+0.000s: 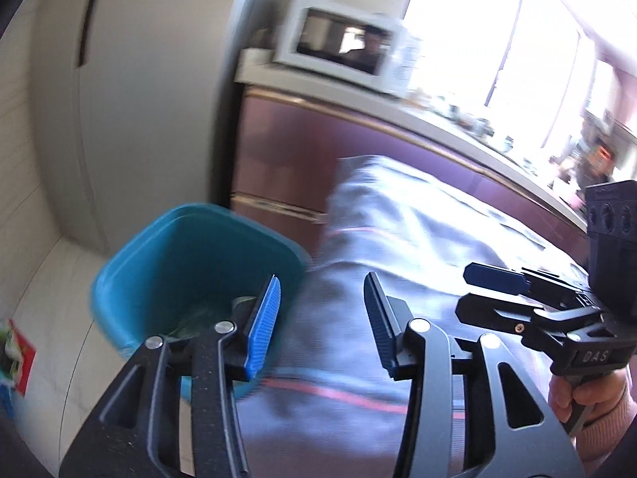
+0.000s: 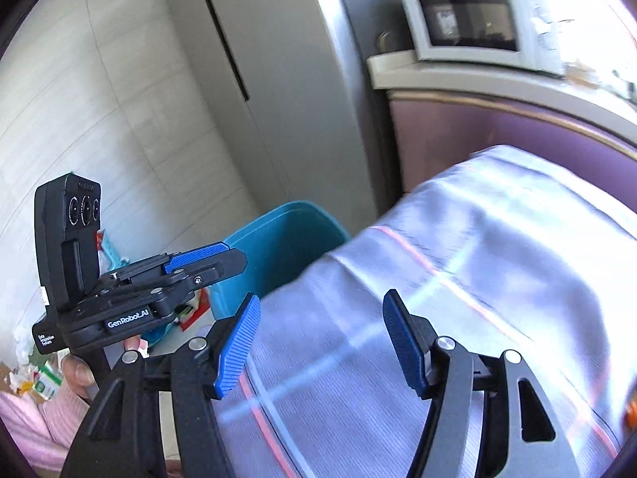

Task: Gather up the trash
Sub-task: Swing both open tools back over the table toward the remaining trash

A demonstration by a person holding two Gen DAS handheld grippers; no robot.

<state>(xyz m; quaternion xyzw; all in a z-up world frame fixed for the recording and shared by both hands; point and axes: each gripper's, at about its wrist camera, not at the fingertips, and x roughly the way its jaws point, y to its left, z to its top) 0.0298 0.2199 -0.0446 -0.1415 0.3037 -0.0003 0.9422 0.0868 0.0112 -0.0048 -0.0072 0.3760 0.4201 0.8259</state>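
Observation:
A teal waste bin (image 1: 191,263) stands on the floor against the left end of a table under a grey checked cloth (image 1: 398,239). Something pale and greenish lies at the bin's bottom (image 1: 207,314). My left gripper (image 1: 322,290) hangs open over the bin's right rim and the cloth's edge, with nothing between its blue pads. My right gripper (image 2: 321,306) is open and empty above the cloth (image 2: 477,259), to the right of the bin (image 2: 286,239). Each gripper shows in the other's view: the right (image 1: 467,288) held by a hand in a pink sleeve, the left (image 2: 227,259) beside the bin.
A tall grey fridge (image 1: 139,99) stands behind the bin. A white microwave (image 2: 469,24) sits on a counter over purple cabinets (image 2: 477,131), under a bright window. Packets and paper scraps (image 2: 40,382) litter the floor at left, and a red-and-green packet (image 1: 16,354) lies there too.

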